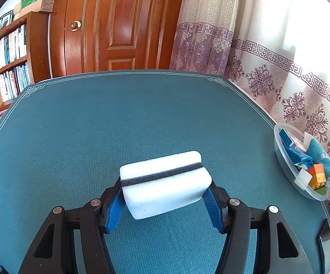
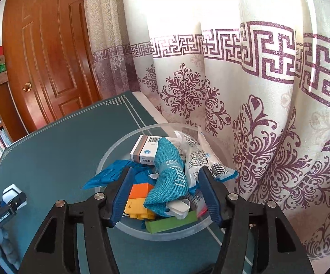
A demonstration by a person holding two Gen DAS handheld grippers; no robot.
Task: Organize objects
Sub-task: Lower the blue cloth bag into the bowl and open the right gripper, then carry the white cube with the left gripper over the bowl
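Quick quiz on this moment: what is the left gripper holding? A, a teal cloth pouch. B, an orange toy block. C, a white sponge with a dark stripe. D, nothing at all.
C: in the left wrist view the left gripper has its blue pads pressed against both ends of the white sponge, above the green table mat.

White sponge [image 1: 165, 182] with dark centre stripe, held above green mat; clear bowl [image 2: 110, 153] filled with assorted items.
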